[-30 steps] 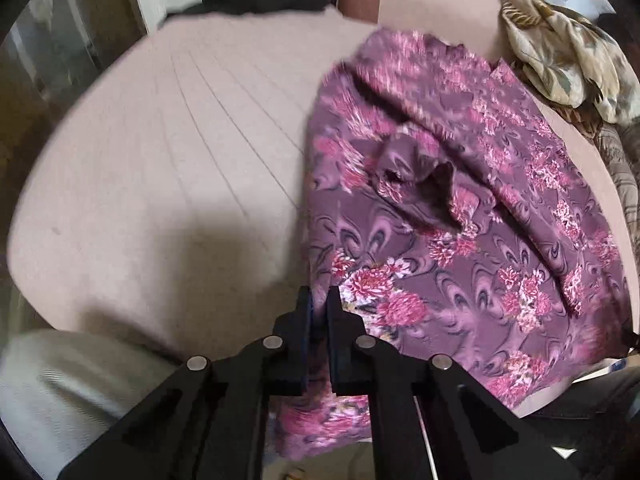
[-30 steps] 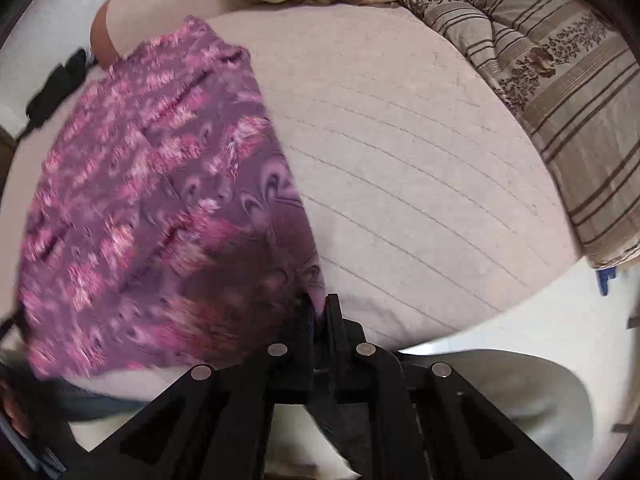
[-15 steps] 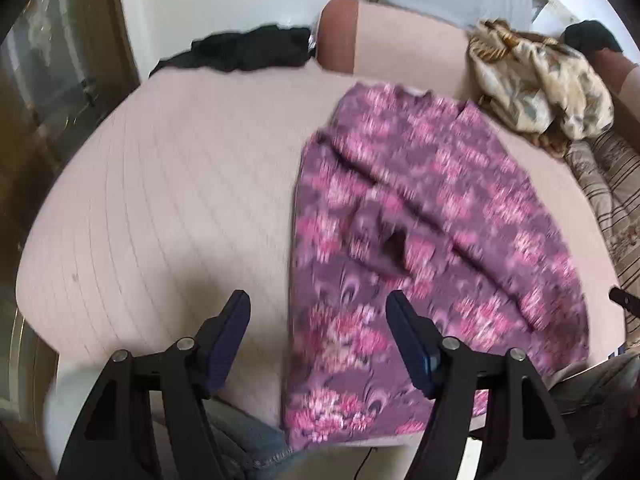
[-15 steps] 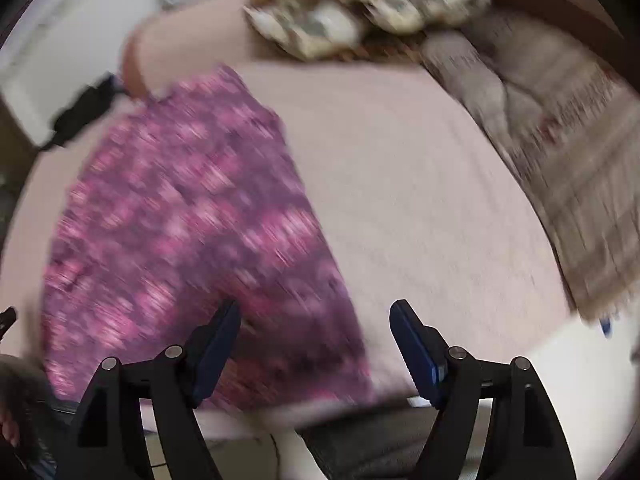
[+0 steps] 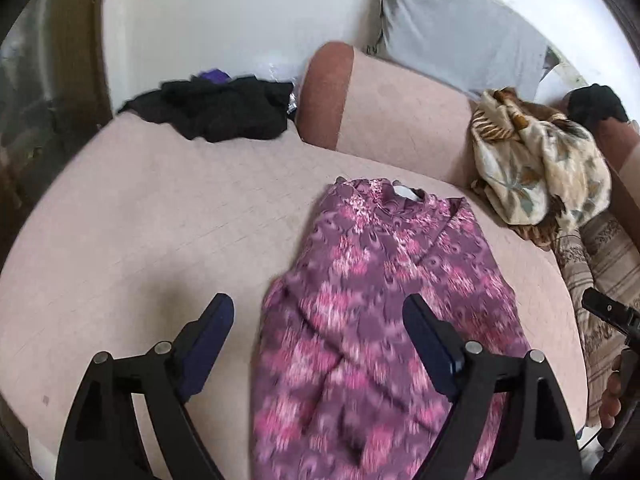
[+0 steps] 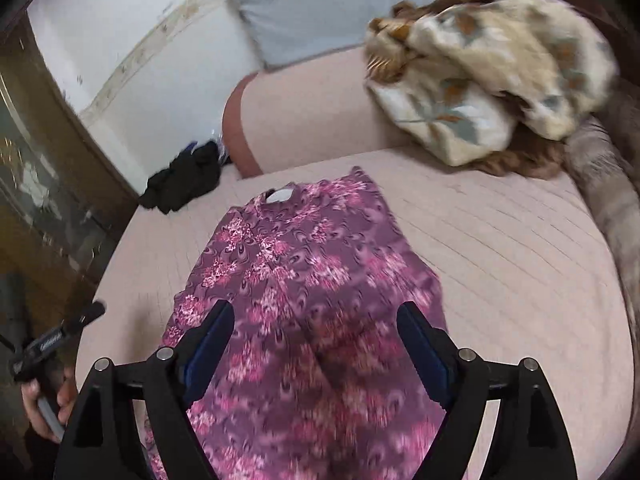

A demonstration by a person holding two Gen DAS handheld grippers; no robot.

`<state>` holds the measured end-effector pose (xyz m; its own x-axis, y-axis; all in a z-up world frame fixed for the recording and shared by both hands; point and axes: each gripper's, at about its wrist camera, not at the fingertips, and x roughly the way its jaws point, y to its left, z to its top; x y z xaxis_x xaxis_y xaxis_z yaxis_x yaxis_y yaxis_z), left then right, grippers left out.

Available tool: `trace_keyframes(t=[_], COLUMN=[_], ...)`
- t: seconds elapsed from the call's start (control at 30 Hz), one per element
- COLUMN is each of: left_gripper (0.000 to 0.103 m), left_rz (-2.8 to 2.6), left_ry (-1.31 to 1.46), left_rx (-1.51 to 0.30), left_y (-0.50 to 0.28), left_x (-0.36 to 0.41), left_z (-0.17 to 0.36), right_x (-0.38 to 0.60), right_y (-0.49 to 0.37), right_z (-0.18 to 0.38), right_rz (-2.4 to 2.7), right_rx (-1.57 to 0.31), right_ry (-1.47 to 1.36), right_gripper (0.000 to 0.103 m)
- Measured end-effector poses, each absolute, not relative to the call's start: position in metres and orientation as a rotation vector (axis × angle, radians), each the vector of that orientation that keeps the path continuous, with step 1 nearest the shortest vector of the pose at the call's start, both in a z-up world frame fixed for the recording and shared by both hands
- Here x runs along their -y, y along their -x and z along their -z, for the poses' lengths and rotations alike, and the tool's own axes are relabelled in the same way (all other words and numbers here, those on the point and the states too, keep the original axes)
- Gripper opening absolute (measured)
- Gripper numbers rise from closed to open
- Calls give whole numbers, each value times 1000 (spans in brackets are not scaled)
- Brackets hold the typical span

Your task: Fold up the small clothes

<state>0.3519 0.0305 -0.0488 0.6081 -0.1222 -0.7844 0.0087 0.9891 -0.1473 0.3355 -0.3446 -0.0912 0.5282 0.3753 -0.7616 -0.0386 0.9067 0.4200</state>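
Note:
A purple garment with pink flowers point(image 5: 380, 304) lies spread on the pink sofa seat point(image 5: 160, 232), its neck with a white label pointing away. It also shows in the right wrist view point(image 6: 312, 280). My left gripper point(image 5: 318, 320) is open and empty, raised above the garment's near left part. My right gripper point(image 6: 314, 326) is open and empty, raised above the garment's near part. Neither touches the cloth. The right gripper's tip shows at the right edge of the left wrist view point(image 5: 608, 312).
A black garment pile point(image 5: 216, 108) lies at the far left of the seat. A beige floral cloth bundle point(image 5: 536, 160) sits at the far right beside a striped cushion point(image 5: 608, 264). A pink bolster point(image 5: 384, 108) and grey pillow point(image 5: 460, 36) stand behind. A wooden cabinet point(image 6: 48, 200) is left.
Both grippers let go of the garment's near edge, opened, and pulled back and up. The garment now lies flat on the seat.

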Motion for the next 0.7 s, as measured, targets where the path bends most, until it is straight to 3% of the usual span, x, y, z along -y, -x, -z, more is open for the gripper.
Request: trace_keyframes(t=[0.2,0.37,0.47,0.6,0.67,0.7], left_gripper=[86,85,83,57,47,22], left_rz=[128,109,119,153,144,164], left_ry=[69,253,282,267,253,271], left_rx=[-990,-1087,-1108,-1179,-1154,-1149], left_y=[-461,-546,-575,-599,-604,-605], left_x=[-11,-22,-16,-1,-1,-4], left_z=[100,153,173,200,202,201], right_x=[336,354,363,367,364,363], right_y=[-434,-511,-550,-597,-609,-610], right_z=[144,207,235,270,281,279], right_rz=[-268,-261,-234,-234,-248,-237], right_rx=[-1077,-1169,-1190,-1224,-1238,-1233], right_ry=[-292,-416,-458,-522,-527,-503], right_gripper=[87,87,80,75,62,42])
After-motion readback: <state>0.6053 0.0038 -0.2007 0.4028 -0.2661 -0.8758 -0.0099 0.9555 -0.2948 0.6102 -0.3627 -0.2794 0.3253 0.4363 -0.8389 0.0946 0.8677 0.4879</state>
